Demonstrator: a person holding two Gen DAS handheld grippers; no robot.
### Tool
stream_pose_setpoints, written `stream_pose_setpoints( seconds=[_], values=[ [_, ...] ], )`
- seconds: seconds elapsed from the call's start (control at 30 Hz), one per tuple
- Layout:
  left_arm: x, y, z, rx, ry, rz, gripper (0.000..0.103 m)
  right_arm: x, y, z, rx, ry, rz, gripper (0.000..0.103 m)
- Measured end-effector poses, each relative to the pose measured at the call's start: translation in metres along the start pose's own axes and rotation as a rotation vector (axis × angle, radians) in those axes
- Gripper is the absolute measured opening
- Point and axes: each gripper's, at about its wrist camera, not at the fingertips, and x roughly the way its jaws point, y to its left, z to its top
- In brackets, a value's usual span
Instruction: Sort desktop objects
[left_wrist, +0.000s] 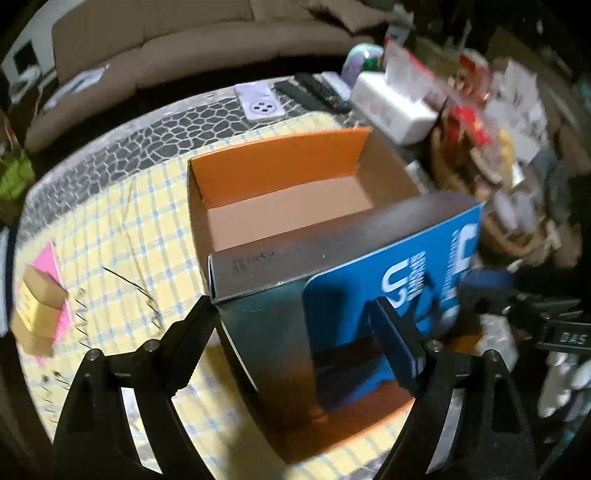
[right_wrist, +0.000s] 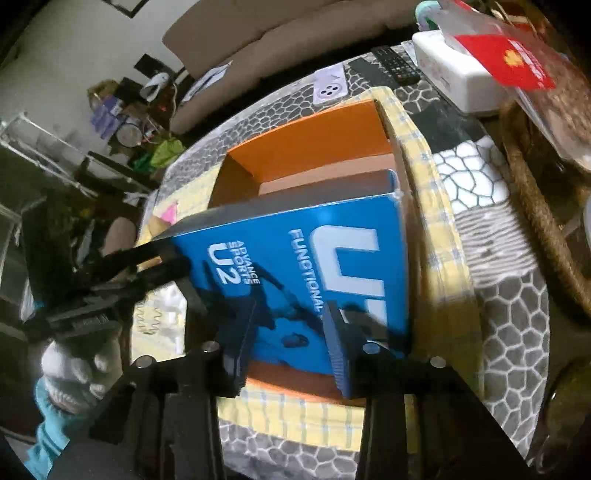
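A blue box (left_wrist: 388, 280) with white letters stands tilted inside an open orange cardboard box (left_wrist: 280, 166). The orange box sits on a yellow checked cloth (left_wrist: 122, 221) near the middle of the bench (left_wrist: 177, 122). The blue box leans at the near end of the orange box, and its top sticks out above the rim.

The left tool (left_wrist: 291, 332) is spread wide. The blue box's lower corner is between its two fingers. One finger (left_wrist: 395, 347) lies against the blue face, but the other finger (left_wrist: 192, 339) stands off to the side, so I cannot tell if it is gripping.

The right tool (right_wrist: 291, 332) is half closed. Its two fingers are in front of the blue face of the box, low down. I cannot tell if they are pressing on it.

By the left edge of the bench lie a pink pad (left_wrist: 48, 266) and a small brown box (left_wrist: 40, 299). At the far edge are a white power strip (left_wrist: 258, 101), black remotes (left_wrist: 314, 92) and a white tissue box (left_wrist: 391, 107). A woven basket (left_wrist: 495, 192) full of stuff sits at the right edge.
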Motion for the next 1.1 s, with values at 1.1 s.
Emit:
stream_pose_setpoints(
  seconds=[1.1],
  values=[
    [0.022,0.099,-0.051,-0.217,-0.037,-0.163,0.094,0.162,0.03,0.085,-0.172,0.109,-0.298,0.071]
  ],
)
